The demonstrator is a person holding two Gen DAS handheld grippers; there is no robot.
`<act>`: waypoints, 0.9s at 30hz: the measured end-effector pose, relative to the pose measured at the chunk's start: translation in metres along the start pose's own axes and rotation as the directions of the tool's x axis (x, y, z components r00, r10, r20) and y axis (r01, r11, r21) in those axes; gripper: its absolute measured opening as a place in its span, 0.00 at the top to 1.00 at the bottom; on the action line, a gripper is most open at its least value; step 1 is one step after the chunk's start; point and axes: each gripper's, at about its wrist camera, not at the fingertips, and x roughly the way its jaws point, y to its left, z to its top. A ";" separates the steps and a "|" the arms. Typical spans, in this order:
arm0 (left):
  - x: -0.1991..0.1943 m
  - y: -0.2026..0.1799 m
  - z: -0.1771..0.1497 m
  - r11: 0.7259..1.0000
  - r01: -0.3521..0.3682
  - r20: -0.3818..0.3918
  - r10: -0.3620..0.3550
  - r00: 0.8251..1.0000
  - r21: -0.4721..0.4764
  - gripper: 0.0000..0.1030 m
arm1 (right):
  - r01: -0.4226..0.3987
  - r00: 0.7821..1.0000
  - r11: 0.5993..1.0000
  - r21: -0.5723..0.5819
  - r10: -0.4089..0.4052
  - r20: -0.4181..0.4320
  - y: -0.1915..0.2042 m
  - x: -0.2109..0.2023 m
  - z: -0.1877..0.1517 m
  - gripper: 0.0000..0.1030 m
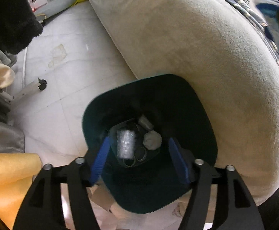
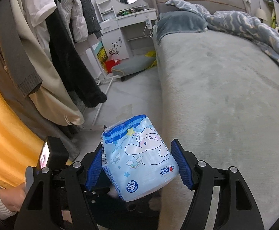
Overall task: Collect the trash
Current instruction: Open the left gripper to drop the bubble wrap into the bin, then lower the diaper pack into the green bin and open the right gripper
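Note:
My left gripper (image 1: 139, 140) points down into a dark green trash bin (image 1: 197, 99) that stands on the floor against the bed. Its blue pads are wide apart and nothing is between them, so it is open. On the bin's bottom lie a crumpled clear plastic bottle (image 1: 125, 143) and grey paper wads (image 1: 152, 140). In the right wrist view, my right gripper (image 2: 138, 144) is shut on a light blue plastic package (image 2: 143, 157) printed with a cartoon figure. It holds the package in the air beside the bed's edge.
A grey bed (image 2: 225, 95) with a blue quilt fills the right side. A clothes rack (image 2: 63, 57) with hanging coats stands on the left, its wheeled foot (image 1: 42, 82) on the tiled floor. A white dresser (image 2: 131, 19) is at the back. A hand in a white cuff (image 2: 9, 201) is at lower left.

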 end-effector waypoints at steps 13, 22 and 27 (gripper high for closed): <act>-0.061 0.038 0.006 0.998 -0.030 0.163 0.039 0.986 -0.060 0.24 | 0.010 0.987 1.000 -0.005 -0.010 -0.160 0.013 0.065 -0.028 0.33; -0.117 0.042 0.019 0.996 0.027 0.344 0.004 0.939 -0.084 0.24 | 0.016 0.964 0.995 -0.101 -0.042 -0.261 0.033 0.095 -0.057 0.32; -0.134 0.035 0.027 0.998 0.028 0.417 -0.004 0.909 -0.053 0.24 | -0.008 0.953 0.990 -0.141 -0.035 -0.300 0.045 0.106 -0.066 0.31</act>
